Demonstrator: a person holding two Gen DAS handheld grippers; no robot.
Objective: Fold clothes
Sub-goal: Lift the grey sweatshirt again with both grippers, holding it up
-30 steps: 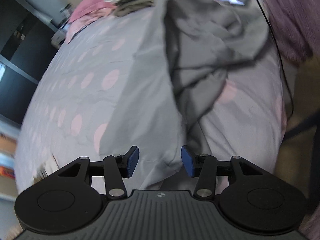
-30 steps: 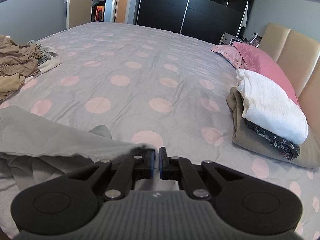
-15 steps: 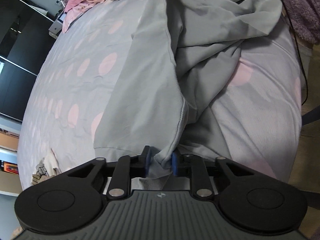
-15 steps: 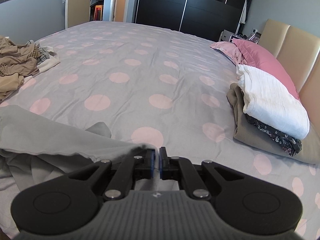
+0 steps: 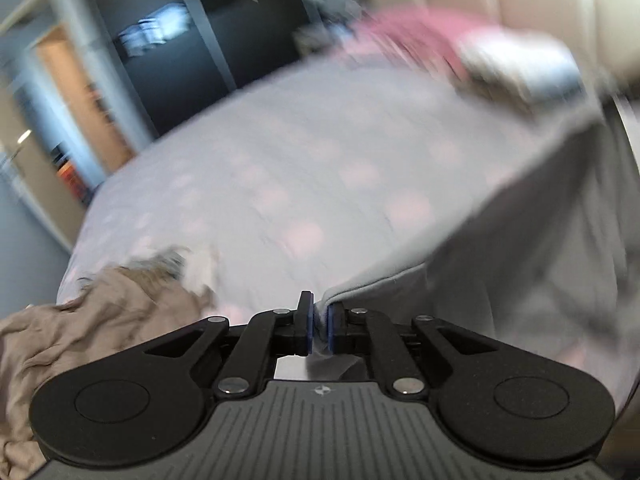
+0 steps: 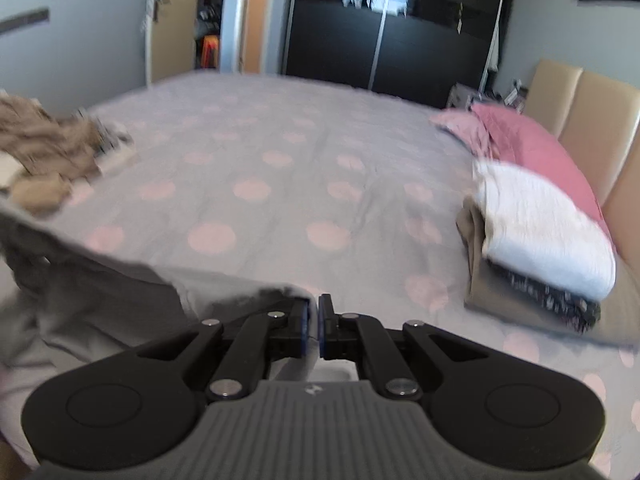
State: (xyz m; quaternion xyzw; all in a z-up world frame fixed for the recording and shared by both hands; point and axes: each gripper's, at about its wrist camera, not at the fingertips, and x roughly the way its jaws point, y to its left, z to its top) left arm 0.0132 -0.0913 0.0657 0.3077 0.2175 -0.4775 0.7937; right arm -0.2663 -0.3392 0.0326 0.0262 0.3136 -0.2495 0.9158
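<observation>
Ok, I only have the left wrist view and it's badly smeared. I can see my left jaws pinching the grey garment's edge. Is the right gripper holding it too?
Observer: Yes. The right gripper is shut on the grey garment, at an edge that bunches up at its left pad.
Operator: Is the bed ahead of it free for laying the garment down?
Observer: The dotted bedspread straight ahead is bare.
Operator: And that pale blur top right in my view?
Observer: A folded stack: a white piece on top, a dark patterned one under it, a beige one at the bottom.
</observation>
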